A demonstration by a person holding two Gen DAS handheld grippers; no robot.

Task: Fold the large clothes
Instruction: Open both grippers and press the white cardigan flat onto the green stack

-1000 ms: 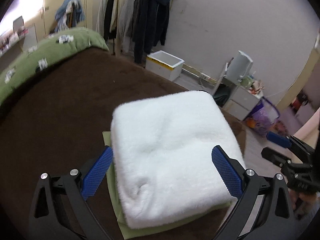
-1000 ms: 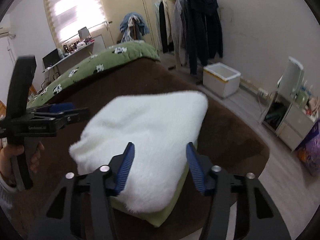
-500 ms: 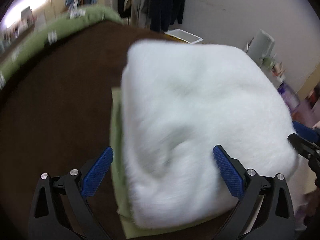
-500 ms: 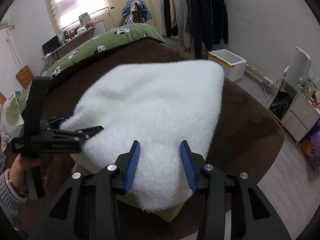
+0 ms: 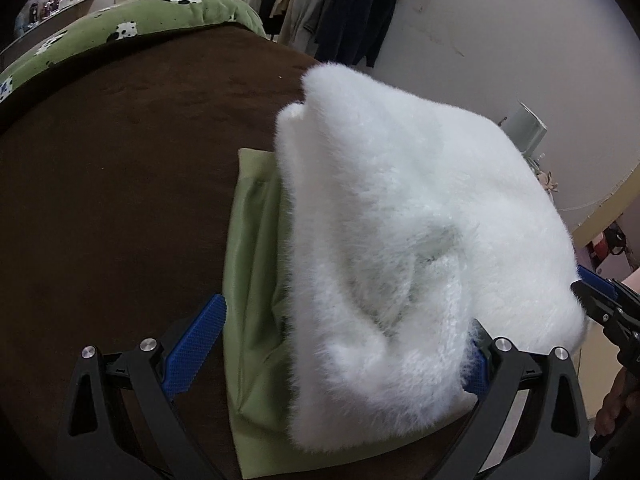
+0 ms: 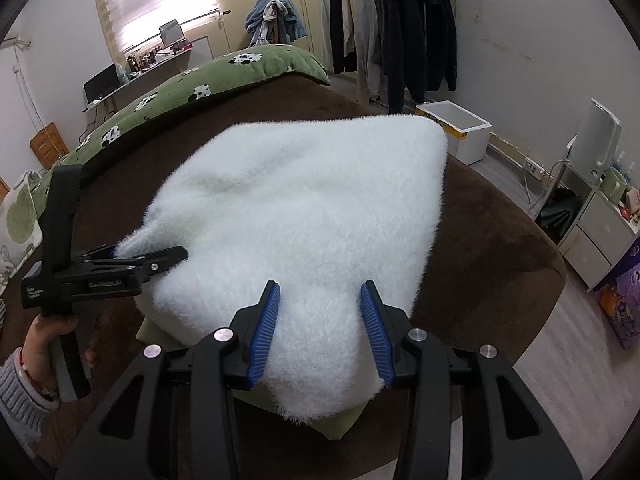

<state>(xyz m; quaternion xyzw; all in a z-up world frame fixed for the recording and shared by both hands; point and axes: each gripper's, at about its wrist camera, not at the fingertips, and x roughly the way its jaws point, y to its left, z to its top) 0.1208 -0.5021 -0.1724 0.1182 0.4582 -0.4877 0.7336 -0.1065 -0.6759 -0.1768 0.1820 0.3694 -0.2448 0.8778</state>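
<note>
A folded white fluffy garment (image 5: 404,248) lies on a folded light green cloth (image 5: 256,280) on the brown bed cover. My left gripper (image 5: 340,344) is open, its fingers straddling the near edge of the white garment and the green cloth. In the right wrist view the white garment (image 6: 304,208) fills the middle, and my right gripper (image 6: 320,328) is open with its blue pads on either side of the garment's near corner. The left gripper (image 6: 120,264) shows there at the garment's left edge. The right gripper's tip shows in the left wrist view (image 5: 600,304).
The brown bed cover (image 6: 480,256) ends at the right, with grey floor beyond. A green cow-print duvet (image 6: 224,76) lies at the back. A clothes rack with jackets (image 6: 400,28), a white box (image 6: 460,128) and drawers (image 6: 596,224) stand along the wall.
Both grippers have moved in close to the white garment. The left side of the garment has bunched up and the green cloth under it is more exposed. The right jaws have narrowed.
</note>
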